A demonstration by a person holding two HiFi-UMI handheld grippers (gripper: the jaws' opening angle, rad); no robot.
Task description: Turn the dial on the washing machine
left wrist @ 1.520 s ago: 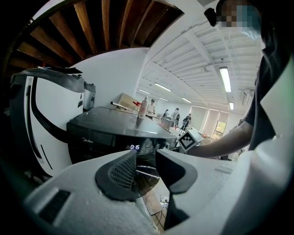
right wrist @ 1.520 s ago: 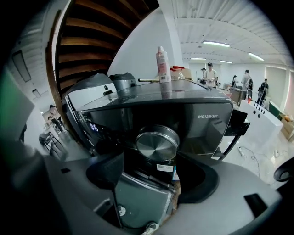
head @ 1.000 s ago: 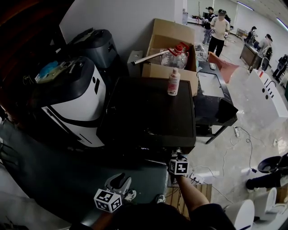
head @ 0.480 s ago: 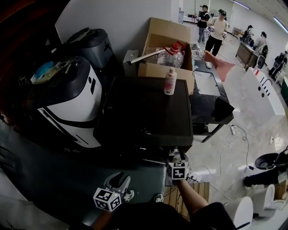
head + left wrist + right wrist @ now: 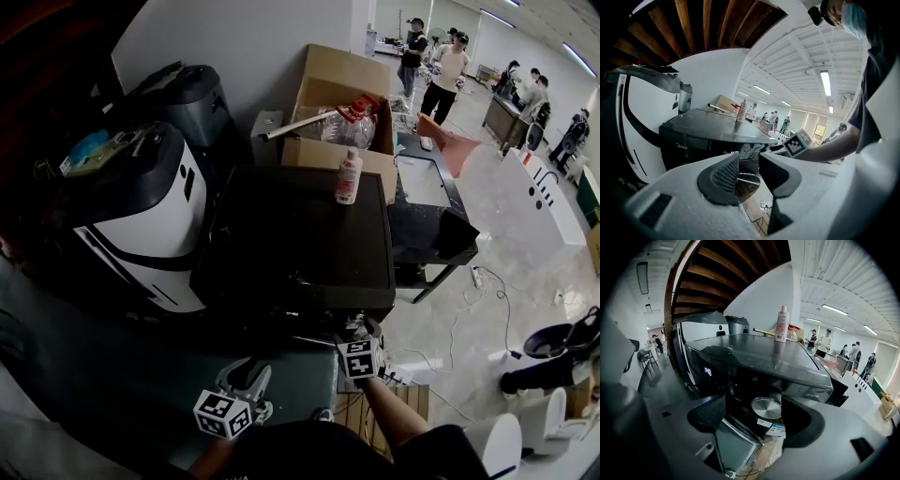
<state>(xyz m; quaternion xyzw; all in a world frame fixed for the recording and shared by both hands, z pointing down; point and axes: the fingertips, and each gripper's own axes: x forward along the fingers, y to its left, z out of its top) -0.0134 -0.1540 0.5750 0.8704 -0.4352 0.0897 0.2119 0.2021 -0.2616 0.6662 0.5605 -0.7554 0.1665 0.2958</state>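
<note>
The washing machine is a black box with a glossy lid. Its round silver dial sits on the front panel near the right corner. My right gripper is at that corner, open, jaws wide apart. The dial lies just ahead, between the two pads, and neither pad touches it. My left gripper hangs lower left of the machine's front, open with nothing between its fingers. From the left gripper view the right gripper's marker cube shows beside the machine's front.
A white bottle stands on the lid's far edge. Behind it is an open cardboard box with clutter. A white and black appliance stands to the left. A dark stand and floor cables lie to the right. People stand far off.
The head view has drifted a little, so everything sits slightly further left. The right gripper stays at the machine's front right corner. The left gripper has barely moved.
</note>
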